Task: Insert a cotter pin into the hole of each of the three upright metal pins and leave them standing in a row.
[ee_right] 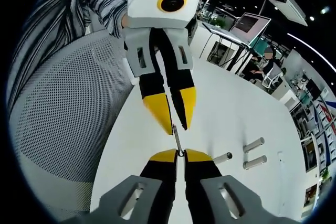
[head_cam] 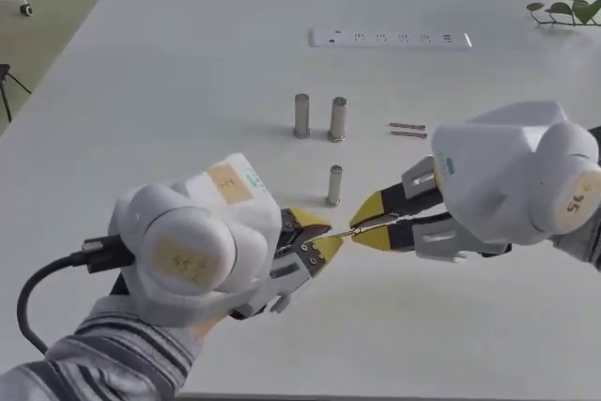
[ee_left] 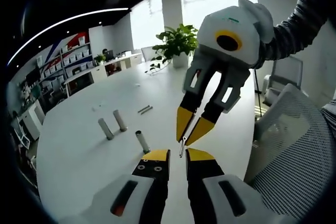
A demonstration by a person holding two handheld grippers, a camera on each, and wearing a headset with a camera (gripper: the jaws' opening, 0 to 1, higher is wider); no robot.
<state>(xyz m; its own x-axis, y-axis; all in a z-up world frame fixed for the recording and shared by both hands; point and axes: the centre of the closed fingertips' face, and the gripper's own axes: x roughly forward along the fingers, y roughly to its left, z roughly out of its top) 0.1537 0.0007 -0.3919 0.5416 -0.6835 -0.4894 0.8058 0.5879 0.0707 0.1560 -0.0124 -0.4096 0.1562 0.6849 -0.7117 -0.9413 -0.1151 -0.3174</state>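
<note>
Three upright metal pins stand on the white table: two side by side (head_cam: 301, 115) (head_cam: 338, 119) and a shorter one (head_cam: 334, 185) nearer me. My right gripper (head_cam: 366, 227) is shut on a thin cotter pin (head_cam: 349, 230), held in the air just in front of the short pin. In the right gripper view the cotter pin (ee_right: 177, 140) sticks out from the closed jaws of the right gripper (ee_right: 180, 155) toward my left gripper (ee_right: 176, 119). My left gripper (ee_left: 177, 156) faces it tip to tip, jaws a little apart, with the cotter pin's (ee_left: 182, 148) free end at the gap.
Two spare cotter pins (head_cam: 408, 129) lie to the right of the standing pair. A white power strip (head_cam: 391, 38) lies farther back and a plant (head_cam: 568, 7) at the far right. A mesh chair (ee_left: 294, 145) stands beside the table's near edge.
</note>
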